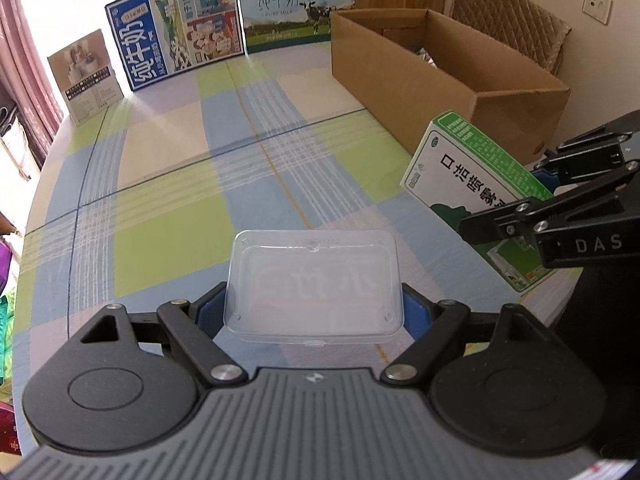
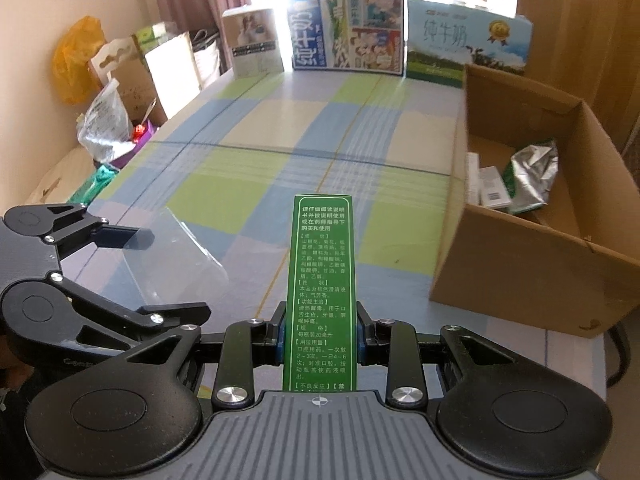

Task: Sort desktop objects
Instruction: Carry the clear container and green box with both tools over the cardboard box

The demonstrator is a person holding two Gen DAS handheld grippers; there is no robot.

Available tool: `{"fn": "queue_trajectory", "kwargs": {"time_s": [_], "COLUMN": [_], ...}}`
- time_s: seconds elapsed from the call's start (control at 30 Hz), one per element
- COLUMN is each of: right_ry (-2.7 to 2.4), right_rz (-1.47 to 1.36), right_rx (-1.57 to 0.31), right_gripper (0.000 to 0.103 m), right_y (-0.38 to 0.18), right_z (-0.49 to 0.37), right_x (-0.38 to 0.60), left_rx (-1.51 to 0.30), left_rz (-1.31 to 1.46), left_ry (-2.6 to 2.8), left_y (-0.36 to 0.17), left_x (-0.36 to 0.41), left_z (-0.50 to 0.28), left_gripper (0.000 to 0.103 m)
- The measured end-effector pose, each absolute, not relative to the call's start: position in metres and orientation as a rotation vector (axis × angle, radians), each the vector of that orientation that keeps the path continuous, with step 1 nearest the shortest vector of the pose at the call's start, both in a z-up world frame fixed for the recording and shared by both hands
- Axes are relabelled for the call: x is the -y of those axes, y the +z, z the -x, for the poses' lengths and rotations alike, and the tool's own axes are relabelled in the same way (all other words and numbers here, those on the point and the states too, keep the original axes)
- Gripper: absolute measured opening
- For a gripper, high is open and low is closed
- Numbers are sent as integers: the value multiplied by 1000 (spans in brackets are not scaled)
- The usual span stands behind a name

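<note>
Pointing lengthwise away from the right gripper (image 2: 320, 340), green carton (image 2: 320, 292).

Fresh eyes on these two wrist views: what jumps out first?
Both grippers are loaded: the left gripper is shut on a clear plastic case, the right gripper on a green-and-white medicine box, both near the table's front edge. On the right sits an open cardboard box already holding a foil pouch. Milk cartons line the far edge.
</note>
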State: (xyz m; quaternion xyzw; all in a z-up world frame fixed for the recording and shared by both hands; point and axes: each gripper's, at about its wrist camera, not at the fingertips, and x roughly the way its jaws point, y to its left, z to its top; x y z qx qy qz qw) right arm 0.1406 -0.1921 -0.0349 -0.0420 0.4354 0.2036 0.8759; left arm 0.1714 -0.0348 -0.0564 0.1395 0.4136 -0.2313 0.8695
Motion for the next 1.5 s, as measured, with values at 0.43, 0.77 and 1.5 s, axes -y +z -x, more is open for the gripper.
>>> {"fn": "queue_trajectory", "kwargs": {"time_s": [0.43,0.77,1.5], "right_ry": [361,286,148], "right_rz": [40,-9,-31], "right_rx": [-862,-830,-730], "right_gripper": [28,28,28], "right_y": [-13,-3,28], "right_z": [-128,-131,-196], "right_x": [232,271,359], "left_rx": [-846,-848,-736], "left_rz": [-297,-279,-231], "left_ry": [-508,-535,-666], "left_y": [-41,-35,7], "left_x": [61,88,205], "left_z": [-154,-156,-227], "left_gripper": [83,83,83]}}
